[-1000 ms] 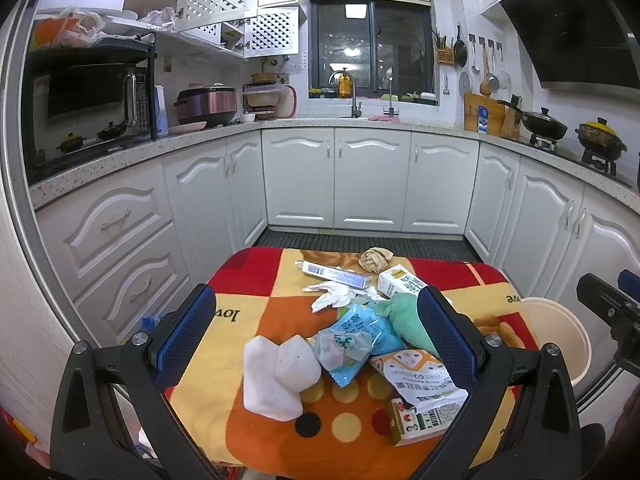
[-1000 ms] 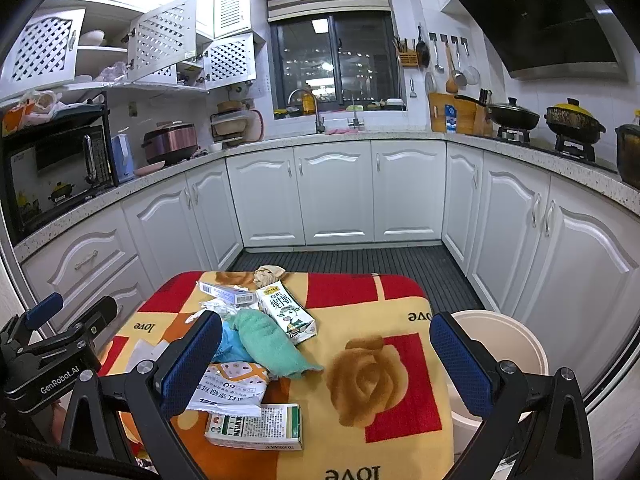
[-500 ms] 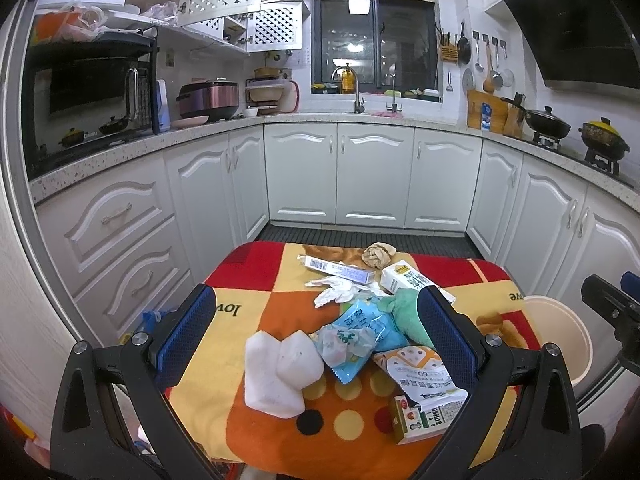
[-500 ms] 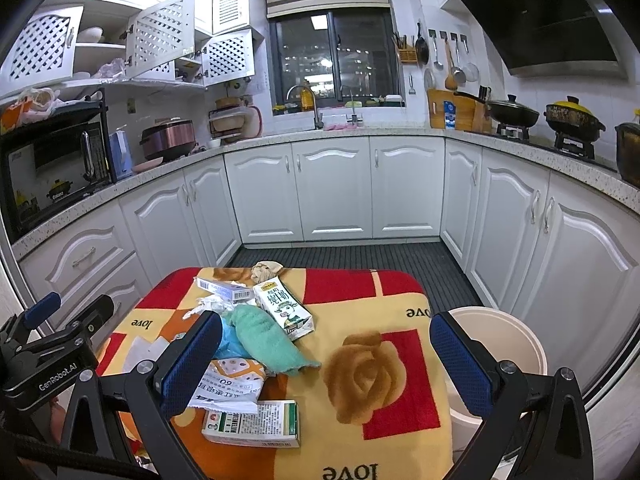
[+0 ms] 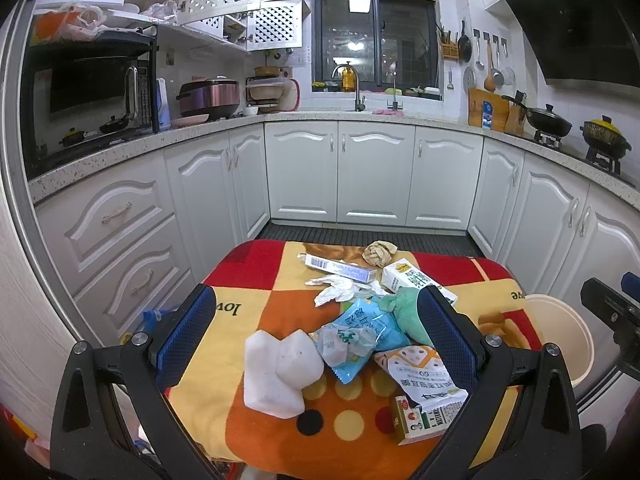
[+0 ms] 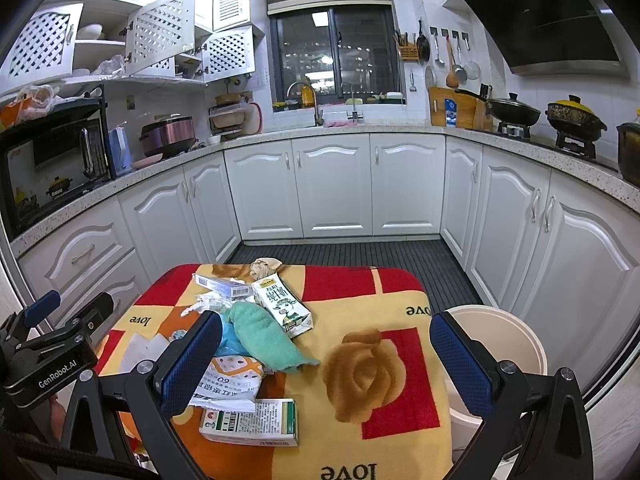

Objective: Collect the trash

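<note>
A small table covered by a red, orange and yellow patterned cloth (image 6: 384, 312) stands in a U-shaped kitchen of white panelled cabinets (image 6: 336, 184) under a speckled stone counter, with a dark window (image 5: 374, 40) over the sink and a black microwave (image 5: 88, 92) on the left run. The trash lies along the table's left half. Near the far edge sit a crumpled brown paper wad (image 5: 378, 252) and a long white carton with a barcode (image 5: 340, 269); a white and green milk carton (image 6: 282, 304) lies just beside a teal cloth (image 6: 264, 338). Toward the near edge are two white foam blocks (image 5: 280, 368), a light blue snack wrapper (image 5: 360, 332), a white printed pouch showing "60" (image 6: 232, 380) and a small green and white box (image 6: 250, 422). A cream plastic bucket (image 6: 504, 328) stands off the table's right edge.

The cloth reads "love" at several edges; the left gripper's body carries "GenRobot.AI", and the microwave's lettering looks like "Galanz".

The left gripper (image 5: 316, 340) hangs above the near edge, blue-padded jaws spread wide and holding nothing. The right gripper (image 6: 326, 364) does likewise over the rose motif.

Against the earlier frames, both views have shifted only slightly, and the trash lies as it did.
</note>
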{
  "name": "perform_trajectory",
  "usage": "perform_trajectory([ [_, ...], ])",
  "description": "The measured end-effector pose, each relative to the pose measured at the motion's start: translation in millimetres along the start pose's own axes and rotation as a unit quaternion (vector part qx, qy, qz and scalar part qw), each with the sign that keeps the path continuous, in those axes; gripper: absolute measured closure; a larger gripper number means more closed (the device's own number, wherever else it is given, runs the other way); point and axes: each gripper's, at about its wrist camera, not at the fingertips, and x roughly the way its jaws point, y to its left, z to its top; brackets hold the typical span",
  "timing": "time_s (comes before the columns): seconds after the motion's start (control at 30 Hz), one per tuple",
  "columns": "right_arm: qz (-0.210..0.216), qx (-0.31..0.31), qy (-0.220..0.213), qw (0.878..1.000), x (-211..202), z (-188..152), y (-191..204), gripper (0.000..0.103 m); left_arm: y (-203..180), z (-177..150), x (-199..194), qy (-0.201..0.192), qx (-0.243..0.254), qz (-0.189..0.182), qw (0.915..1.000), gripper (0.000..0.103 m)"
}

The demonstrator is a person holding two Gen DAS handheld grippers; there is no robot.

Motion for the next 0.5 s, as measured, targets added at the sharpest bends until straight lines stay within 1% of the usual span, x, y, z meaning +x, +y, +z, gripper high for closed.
perform_trajectory([
  [0.5, 0.000, -0.004, 0.013, 1.000, 4.0, -1.3, 0.4, 0.000, -1.5, -4.2, 4.1, 0.008, 0.002, 0.001, 1.0000, 0.002],
])
